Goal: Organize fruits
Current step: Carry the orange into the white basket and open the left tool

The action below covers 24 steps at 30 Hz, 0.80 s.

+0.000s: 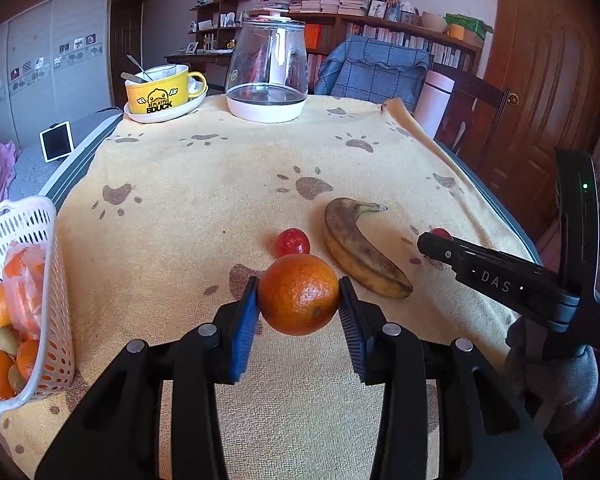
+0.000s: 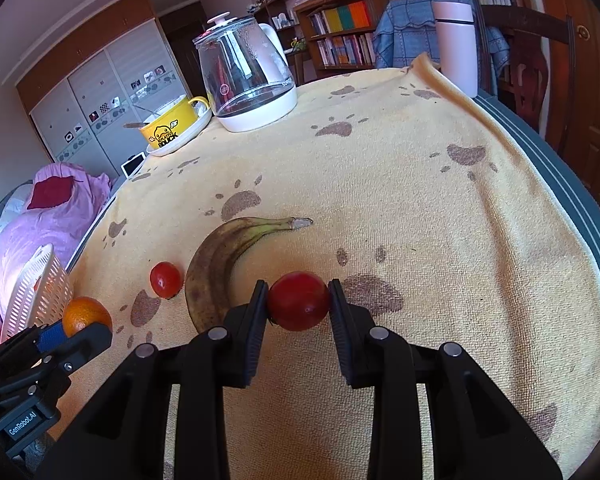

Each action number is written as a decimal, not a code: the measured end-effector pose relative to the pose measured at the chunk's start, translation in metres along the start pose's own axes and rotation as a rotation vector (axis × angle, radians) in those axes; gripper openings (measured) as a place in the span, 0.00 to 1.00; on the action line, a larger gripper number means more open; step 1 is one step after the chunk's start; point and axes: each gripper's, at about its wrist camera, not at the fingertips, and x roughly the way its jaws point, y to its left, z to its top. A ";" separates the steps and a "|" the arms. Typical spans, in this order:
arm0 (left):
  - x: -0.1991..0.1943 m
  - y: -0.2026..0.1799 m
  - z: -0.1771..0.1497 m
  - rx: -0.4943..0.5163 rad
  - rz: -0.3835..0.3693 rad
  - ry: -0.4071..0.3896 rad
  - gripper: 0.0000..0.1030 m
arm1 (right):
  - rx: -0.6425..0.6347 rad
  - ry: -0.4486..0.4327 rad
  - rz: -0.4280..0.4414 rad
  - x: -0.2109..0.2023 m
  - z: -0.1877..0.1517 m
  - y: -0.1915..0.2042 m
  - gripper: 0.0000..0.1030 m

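Two fruits are gripped: my left claw point(image 1: 299, 300) pinches the orange point(image 1: 299, 294), my right claw point(image 2: 298, 298) the red fruit point(image 2: 298, 301). Banana point(image 1: 360, 250) and small tomato point(image 1: 292, 242) remain ahead; basket point(image 1: 40, 216), partly filled, sits left.

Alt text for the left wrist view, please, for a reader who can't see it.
The left gripper holds an orange between its blue-padded jaws above a yellow paw-print cloth. Beyond it lie a small red fruit and a spotted banana; the right gripper reaches in from the right. A white basket of fruit sits at left.
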 end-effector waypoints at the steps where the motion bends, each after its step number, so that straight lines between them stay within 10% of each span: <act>1: -0.004 0.002 0.001 -0.002 0.006 -0.009 0.39 | 0.001 -0.001 0.000 0.000 0.000 0.000 0.30; 24: -0.075 0.119 0.007 -0.164 0.324 -0.119 0.39 | -0.006 0.002 -0.029 0.001 -0.001 0.000 0.30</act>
